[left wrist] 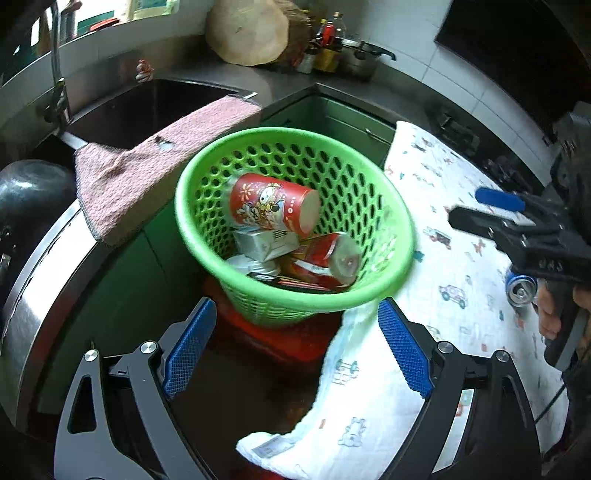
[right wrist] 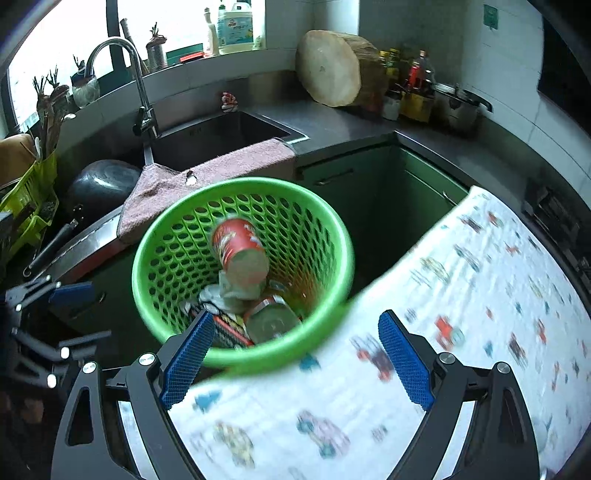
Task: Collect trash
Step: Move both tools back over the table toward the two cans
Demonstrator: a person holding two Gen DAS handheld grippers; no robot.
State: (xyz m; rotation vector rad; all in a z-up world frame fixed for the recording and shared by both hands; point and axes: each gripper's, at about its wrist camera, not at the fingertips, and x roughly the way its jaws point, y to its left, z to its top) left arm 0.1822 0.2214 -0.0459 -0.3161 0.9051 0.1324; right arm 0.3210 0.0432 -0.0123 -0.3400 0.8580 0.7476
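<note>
Because the round green perforated plastic basket (left wrist: 295, 225) sits low beside the cloth-covered counter (left wrist: 461, 258), trash can be dropped straight in. It holds a red printed paper cup (left wrist: 273, 203) on its side, a small white carton (left wrist: 264, 243) and a red can (left wrist: 325, 258). A blue can (left wrist: 521, 290) lies on the counter, right. Both the left gripper (left wrist: 295, 354) and the right gripper (right wrist: 295, 362) have their jaws wide apart, empty.

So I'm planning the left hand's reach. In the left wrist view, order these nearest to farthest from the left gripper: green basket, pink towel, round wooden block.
1. Green basket: just ahead of the left gripper, on a red stool.
2. Pink towel: ahead to the left, draped over the sink edge.
3. Round wooden block: far back on the counter.
</note>
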